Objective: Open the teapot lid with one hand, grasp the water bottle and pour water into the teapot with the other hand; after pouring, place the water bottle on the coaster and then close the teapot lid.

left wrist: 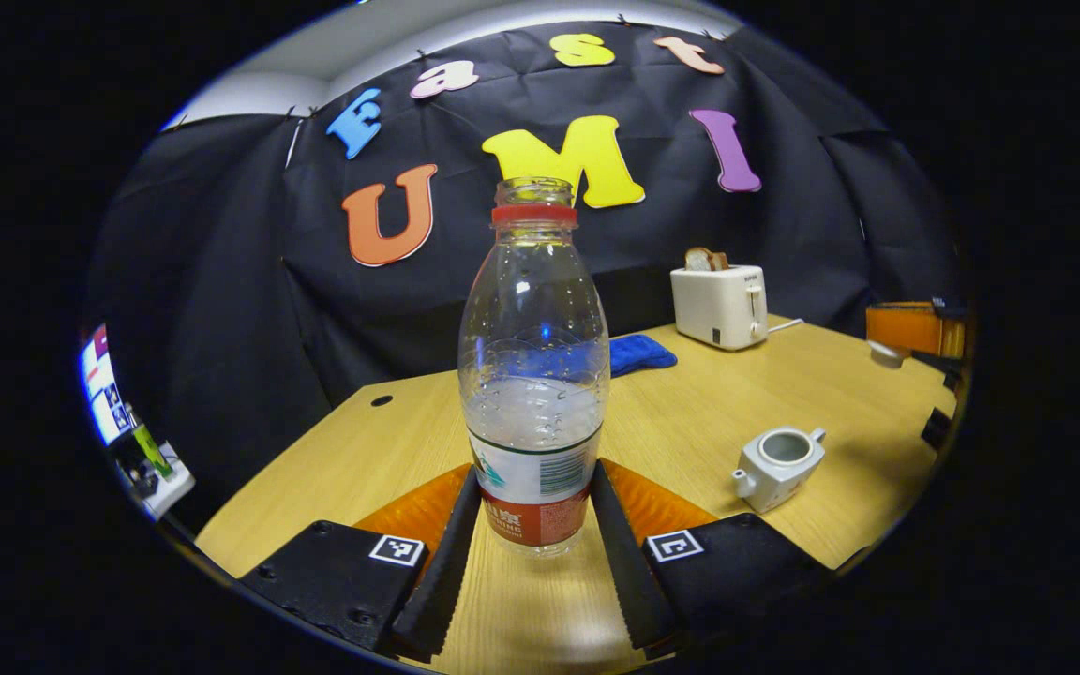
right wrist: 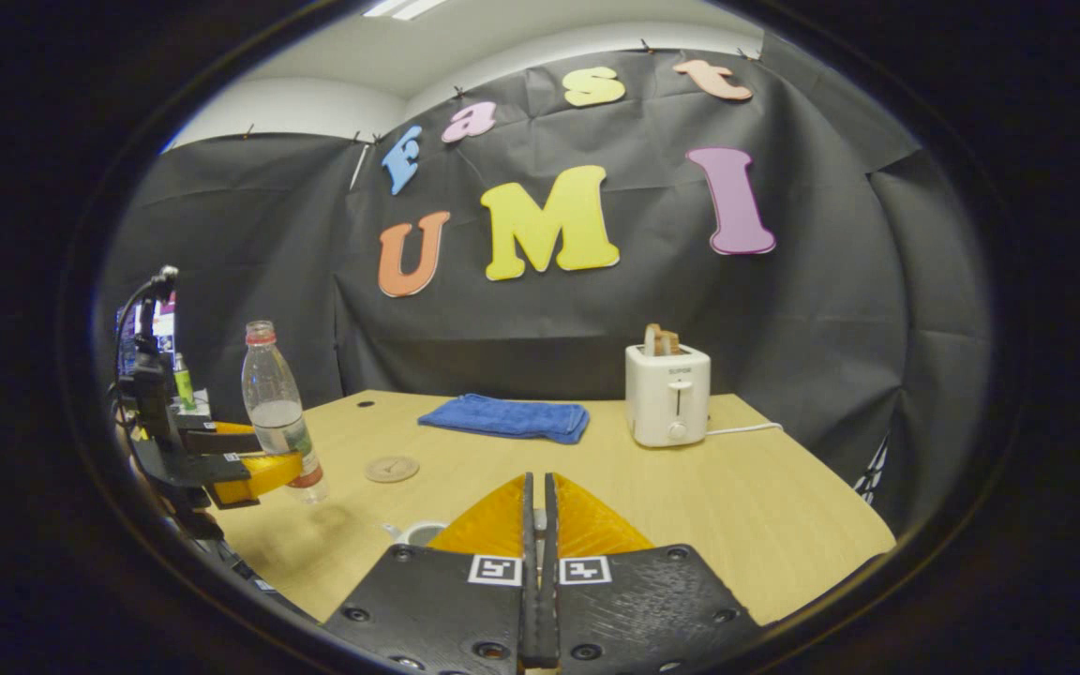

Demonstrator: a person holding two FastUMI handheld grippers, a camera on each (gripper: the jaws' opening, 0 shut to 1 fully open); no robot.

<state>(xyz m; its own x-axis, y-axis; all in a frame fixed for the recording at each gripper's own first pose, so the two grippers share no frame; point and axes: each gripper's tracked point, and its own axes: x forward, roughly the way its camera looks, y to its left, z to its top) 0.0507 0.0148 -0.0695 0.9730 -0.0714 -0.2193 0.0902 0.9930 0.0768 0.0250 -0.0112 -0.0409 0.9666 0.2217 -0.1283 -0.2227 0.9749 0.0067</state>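
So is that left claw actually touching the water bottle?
Touching. In the left gripper view, both fingers of the left claw press against the water bottle at its label, one on each side, with no gap showing.

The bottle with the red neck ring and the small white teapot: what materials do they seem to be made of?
The clear water bottle with the red neck ring looks like thin transparent plastic: the blue cloth shows through it, and its wall is ribbed. The small white teapot looks like glazed ceramic, opaque with a soft sheen, though the pictures leave that open.
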